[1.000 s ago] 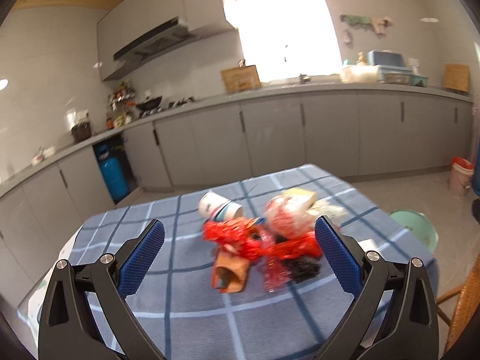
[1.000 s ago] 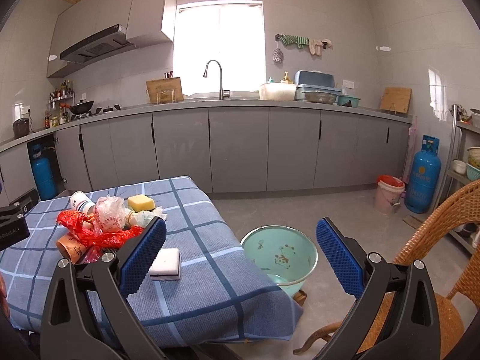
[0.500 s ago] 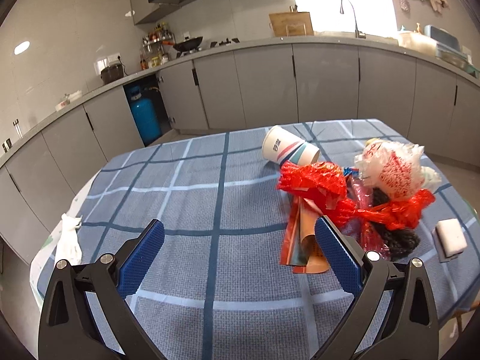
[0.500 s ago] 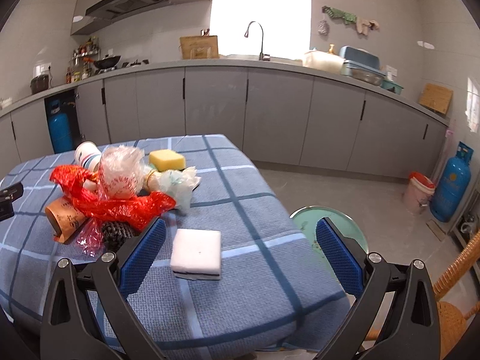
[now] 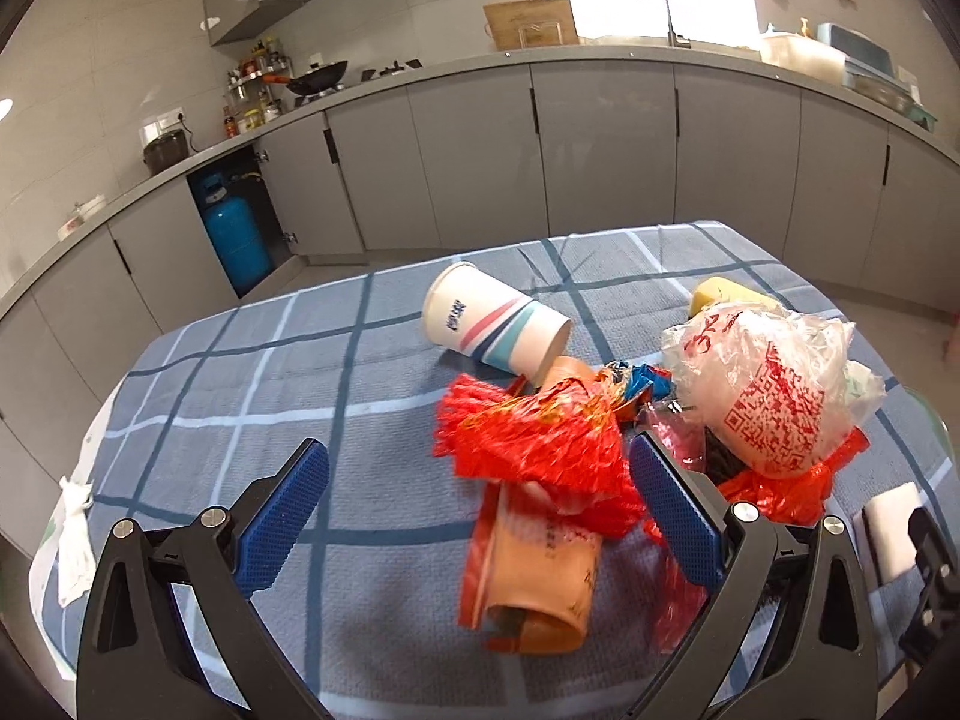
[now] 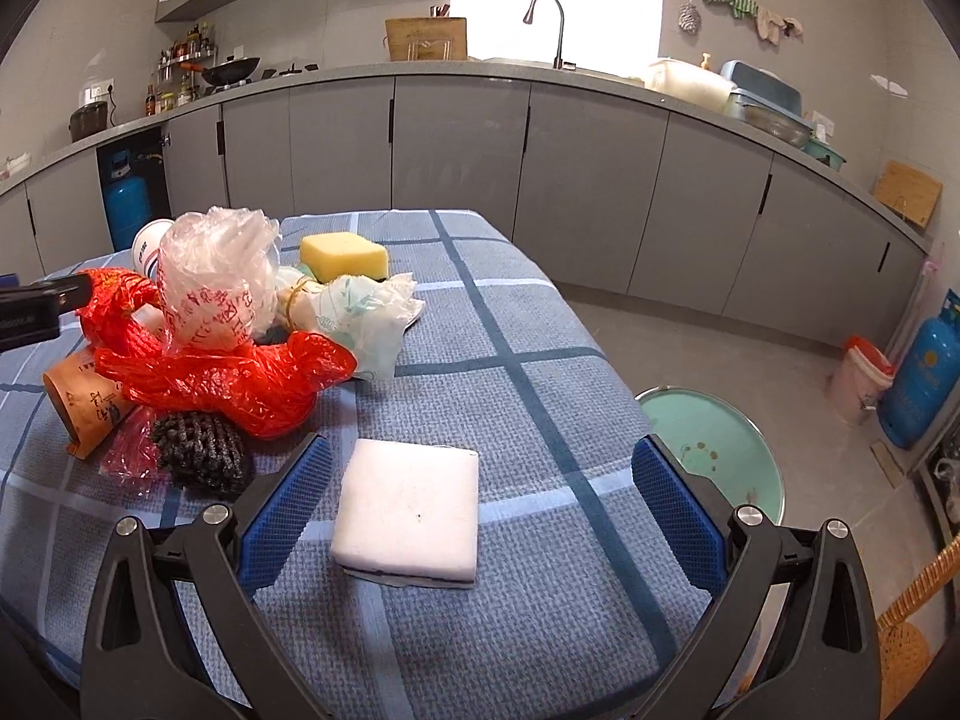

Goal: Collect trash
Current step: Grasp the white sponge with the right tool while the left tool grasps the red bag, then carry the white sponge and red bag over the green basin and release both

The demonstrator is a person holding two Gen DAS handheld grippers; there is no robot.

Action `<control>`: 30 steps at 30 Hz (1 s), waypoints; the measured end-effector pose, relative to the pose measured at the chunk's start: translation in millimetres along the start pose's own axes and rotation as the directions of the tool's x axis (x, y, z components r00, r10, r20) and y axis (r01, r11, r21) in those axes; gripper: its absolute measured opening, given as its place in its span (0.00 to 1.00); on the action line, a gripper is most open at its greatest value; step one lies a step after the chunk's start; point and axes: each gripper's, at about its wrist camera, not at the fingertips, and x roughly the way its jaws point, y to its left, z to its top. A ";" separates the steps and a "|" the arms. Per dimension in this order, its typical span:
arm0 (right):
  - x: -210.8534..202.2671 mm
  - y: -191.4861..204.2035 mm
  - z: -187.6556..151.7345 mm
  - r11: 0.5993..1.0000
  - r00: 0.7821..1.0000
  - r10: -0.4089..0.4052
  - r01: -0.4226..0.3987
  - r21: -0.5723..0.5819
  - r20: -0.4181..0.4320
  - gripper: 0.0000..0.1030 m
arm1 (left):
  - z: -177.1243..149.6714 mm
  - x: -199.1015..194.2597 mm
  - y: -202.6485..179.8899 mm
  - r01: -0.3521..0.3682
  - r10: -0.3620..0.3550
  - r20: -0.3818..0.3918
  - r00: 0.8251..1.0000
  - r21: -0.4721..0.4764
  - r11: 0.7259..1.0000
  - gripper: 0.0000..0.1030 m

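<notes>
Trash lay heaped on the checked tablecloth: one paper cup, one brown cup, two red bags. Both left gripper and right gripper hovered spread wide, empty; approach stage, needing closure around one piece.

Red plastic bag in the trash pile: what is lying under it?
Under the red plastic bag a brown paper cup lies on its side, beside a black scrubber and a pink wrapper. Anything deeper in the pile is covered.
</notes>
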 end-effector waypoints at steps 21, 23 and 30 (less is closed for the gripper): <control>9.2 13.7 -8.2 0.992 0.990 0.114 -0.117 -0.038 -0.078 0.48 | 1.7 -28.4 11.8 0.152 -0.150 0.043 0.988 -0.046 0.987 0.01; 3.5 11.1 -5.8 0.993 0.991 0.116 -0.118 -0.030 -0.063 0.48 | 4.7 -39.9 15.2 0.135 -0.132 0.080 0.988 -0.042 0.990 0.01; -16.9 2.9 3.8 0.991 0.991 0.131 -0.131 -0.007 -0.004 0.47 | 16.7 -69.7 22.1 0.092 -0.084 0.181 0.980 -0.037 0.995 0.01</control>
